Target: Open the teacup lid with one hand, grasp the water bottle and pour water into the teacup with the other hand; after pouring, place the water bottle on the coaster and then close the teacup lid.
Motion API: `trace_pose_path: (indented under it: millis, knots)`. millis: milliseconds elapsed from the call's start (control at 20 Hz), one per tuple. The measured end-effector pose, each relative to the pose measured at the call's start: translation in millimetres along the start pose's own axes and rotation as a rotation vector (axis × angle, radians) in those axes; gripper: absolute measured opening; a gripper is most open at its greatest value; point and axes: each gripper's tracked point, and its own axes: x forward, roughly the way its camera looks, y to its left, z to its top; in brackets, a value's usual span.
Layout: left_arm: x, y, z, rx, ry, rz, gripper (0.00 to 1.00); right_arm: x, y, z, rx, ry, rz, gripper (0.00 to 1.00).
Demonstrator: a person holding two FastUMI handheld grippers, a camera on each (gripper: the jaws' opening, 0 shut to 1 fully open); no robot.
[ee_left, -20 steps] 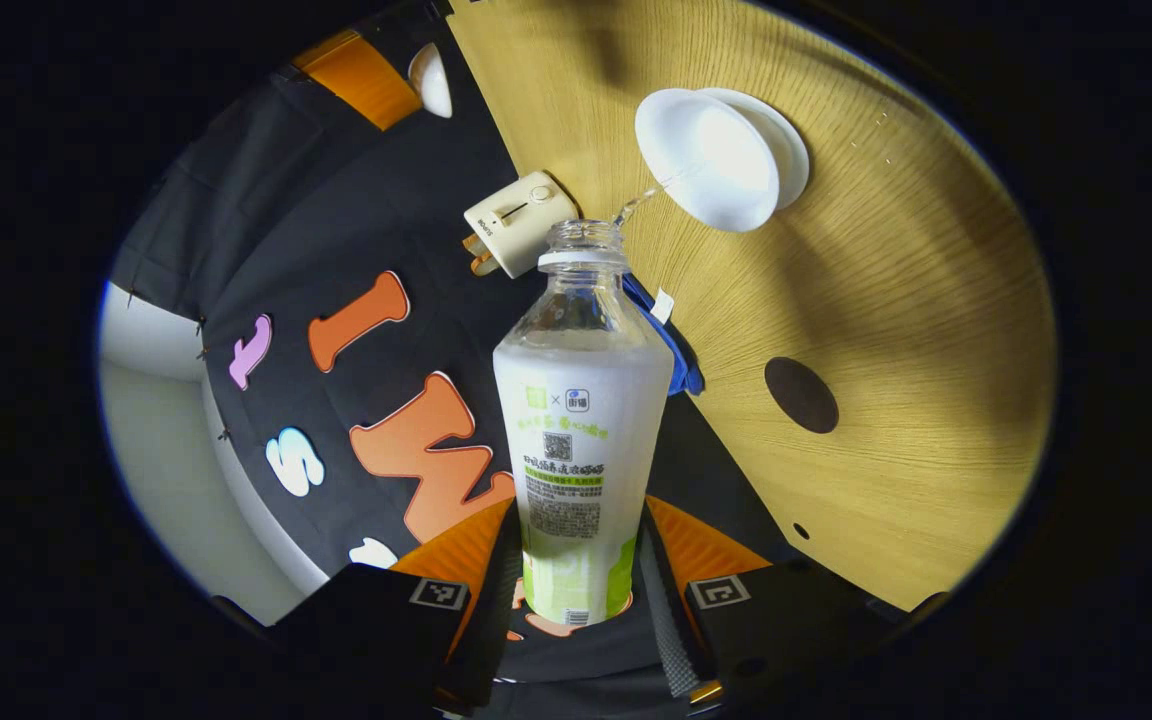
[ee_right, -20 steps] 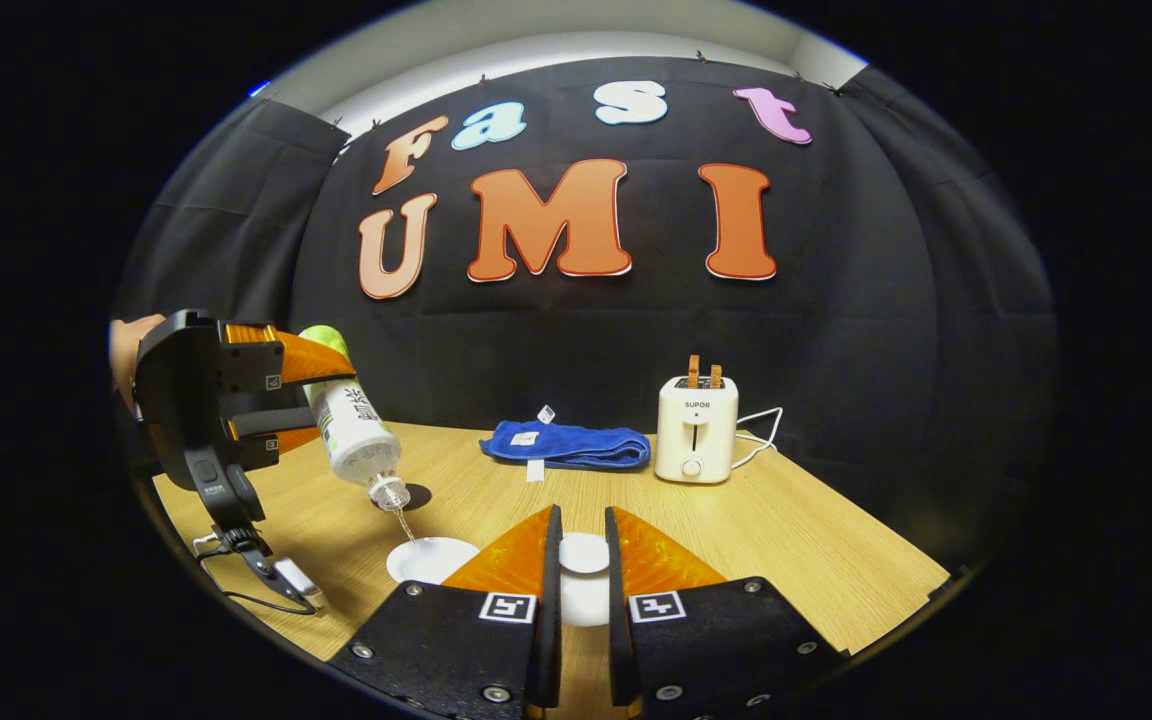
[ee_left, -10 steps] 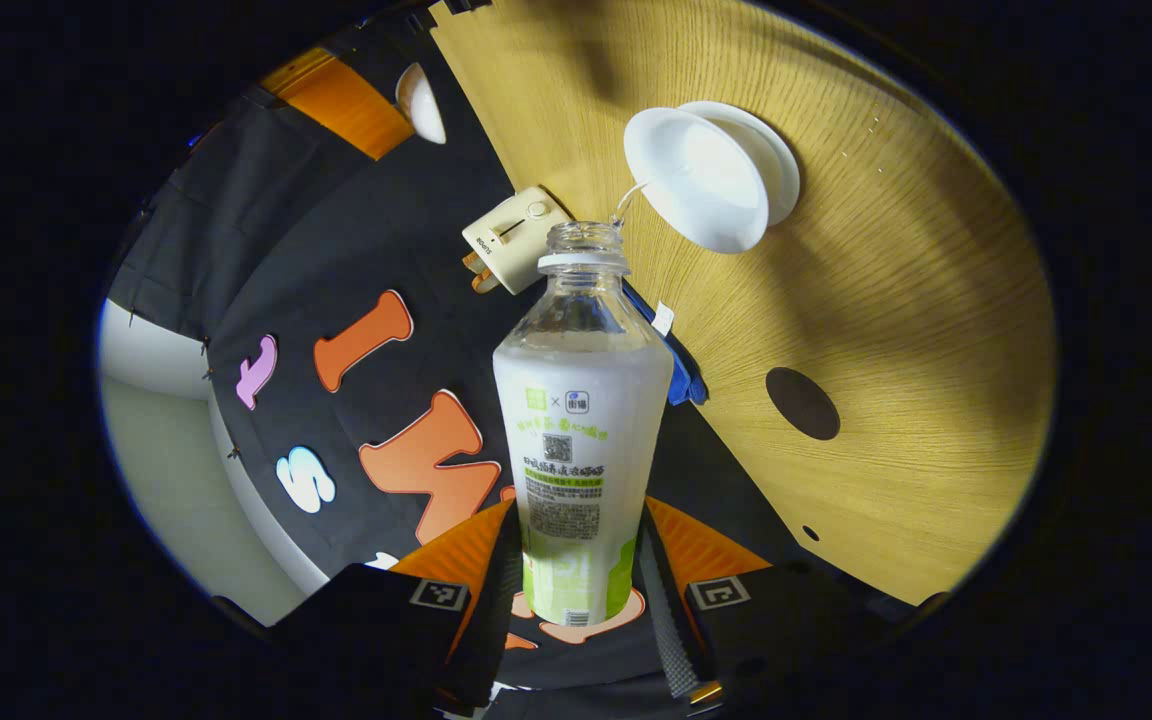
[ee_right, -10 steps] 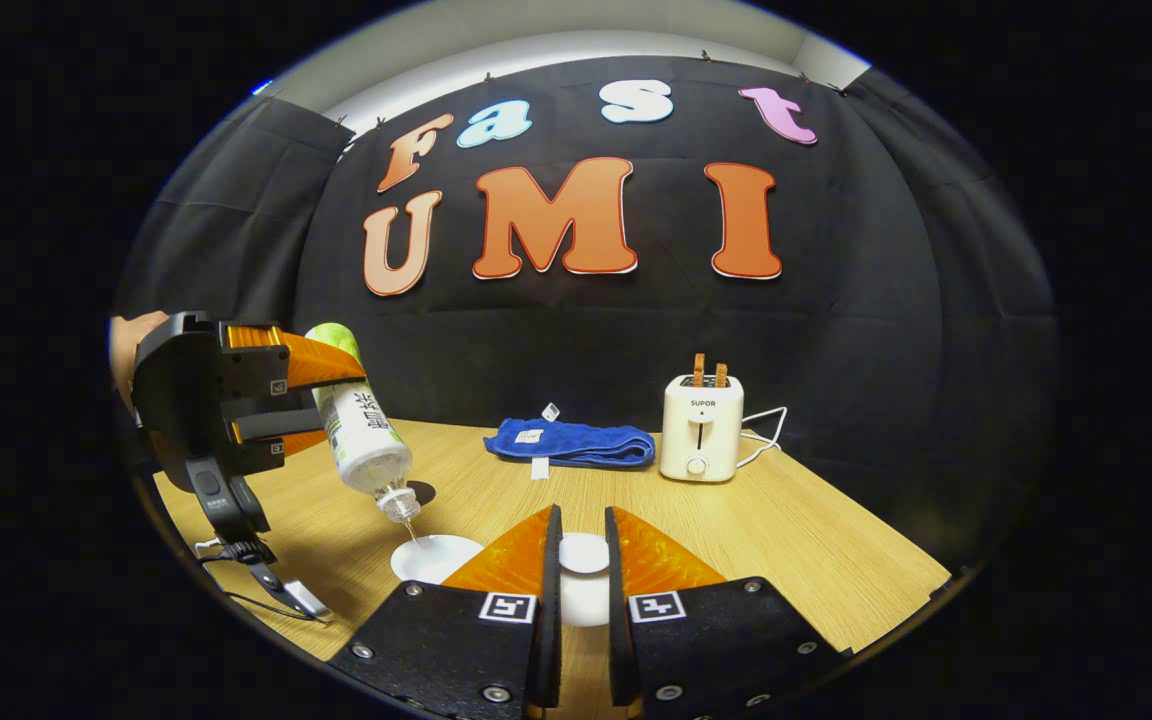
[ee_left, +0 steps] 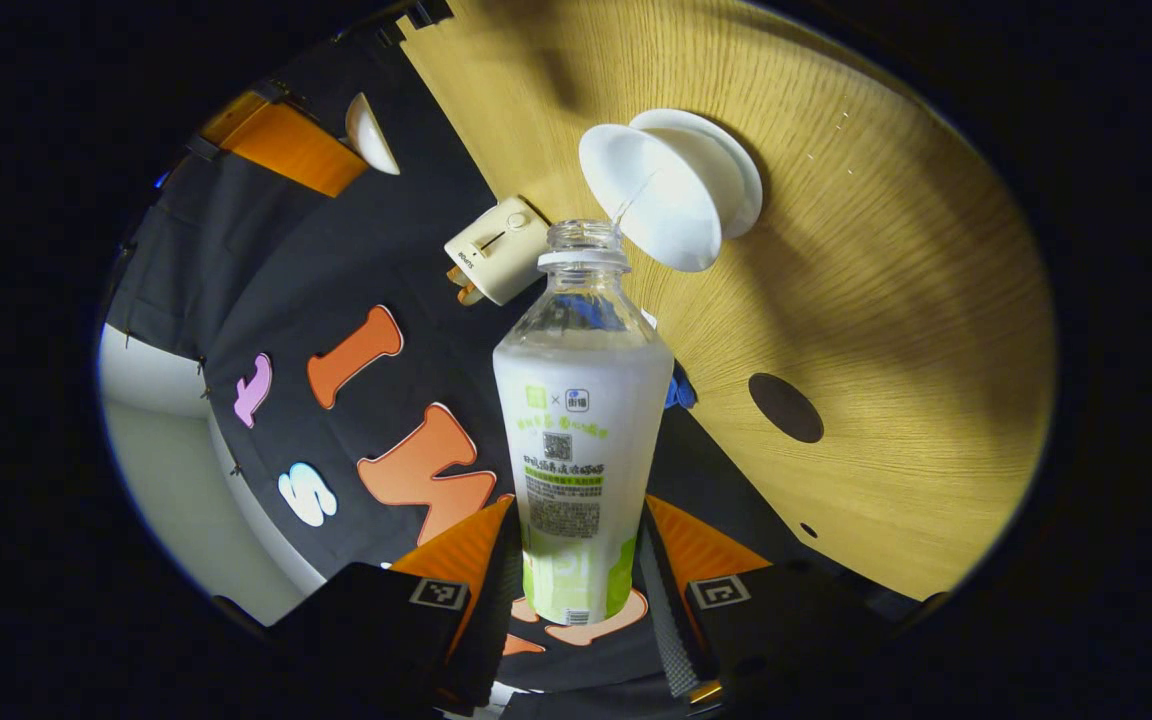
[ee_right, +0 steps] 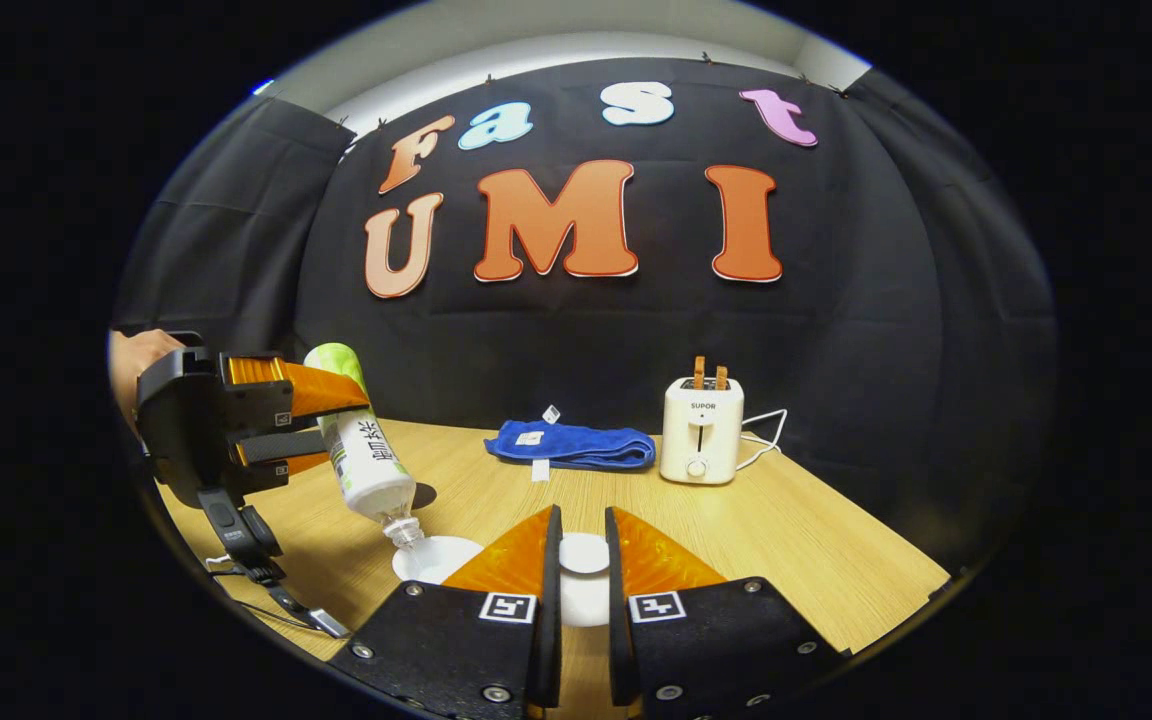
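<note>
The left gripper [ee_left: 576, 545] is clamped on the lower body of the water bottle [ee_left: 581, 440], both fingers pressing its sides, and holds it tipped neck-down over the white teacup [ee_left: 651, 195]. In the right gripper view the bottle's open mouth hangs just above the cup [ee_right: 428, 558] at the near left of the wooden table [ee_right: 816, 560]. The right gripper [ee_right: 577, 560] is closed on the white teacup lid [ee_right: 583, 553], held just right of the cup. The dark round coaster [ee_left: 785, 407] lies just beyond the cup. A blue towel [ee_right: 571, 445] and a toaster [ee_right: 701, 430] sit at the far edge.
</note>
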Motion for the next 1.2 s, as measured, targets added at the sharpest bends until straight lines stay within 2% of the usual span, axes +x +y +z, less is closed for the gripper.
trace_pose_path:
  millis: [150,400,450,550,600,650,750,800,850,900,1000,1100,1150,1200]
  knots:
    - [0.1,-3.4,0.9,-0.042,-0.007,-0.007,0.65,0.9,1.4,-0.8,0.015,-0.003,0.004,0.19]
    - [-4.2,-20.7,13.0,-0.288,-0.037,-0.081,0.62,1.3,1.7,1.2,0.046,-0.011,0.007,0.19]
    - [-4.3,-23.9,13.1,-0.333,-0.038,-0.087,0.66,1.2,2.8,2.0,0.052,-0.012,0.011,0.19]
    - [-5.3,-33.4,13.6,-0.479,-0.044,-0.117,0.66,1.8,0.5,0.8,0.045,-0.011,0.006,0.19]
    - [-4.9,-35.3,11.3,-0.555,-0.042,-0.118,0.61,2.2,-2.0,0.5,0.038,-0.010,-0.001,0.20]
    - [-4.5,-34.4,6.1,-0.639,-0.033,-0.108,0.65,3.0,-3.2,-0.1,0.037,-0.006,-0.004,0.19]
    - [-5.1,-24.4,-10.9,-0.805,-0.007,-0.062,0.65,4.8,-5.7,1.4,0.043,-0.001,-0.009,0.19]
    - [-4.8,-21.8,-18.7,-0.865,0.003,-0.046,0.61,5.6,-5.1,1.8,0.046,0.000,-0.010,0.19]
    - [-3.8,-20.1,-26.3,-0.921,0.014,-0.030,0.60,6.5,-3.6,2.0,0.044,0.003,-0.011,0.19]
    - [-1.4,-16.9,-32.7,-0.974,0.020,-0.012,0.65,8.2,-2.4,2.1,0.039,0.004,-0.013,0.19]
    - [1.8,-14.8,-42.4,-1.085,0.037,0.008,0.61,11.6,2.7,4.1,0.030,0.005,-0.009,0.20]
    - [7.2,-20.9,-42.9,-1.309,0.021,0.026,0.60,16.3,15.9,3.8,0.015,0.008,0.012,0.19]
    - [9.6,-23.8,-47.2,-1.385,0.021,0.030,0.65,17.7,19.3,2.5,0.004,0.011,0.016,0.19]
    - [12.9,-25.2,-52.8,-1.452,0.021,0.035,0.65,19.2,23.5,0.9,-0.004,0.013,0.025,0.19]
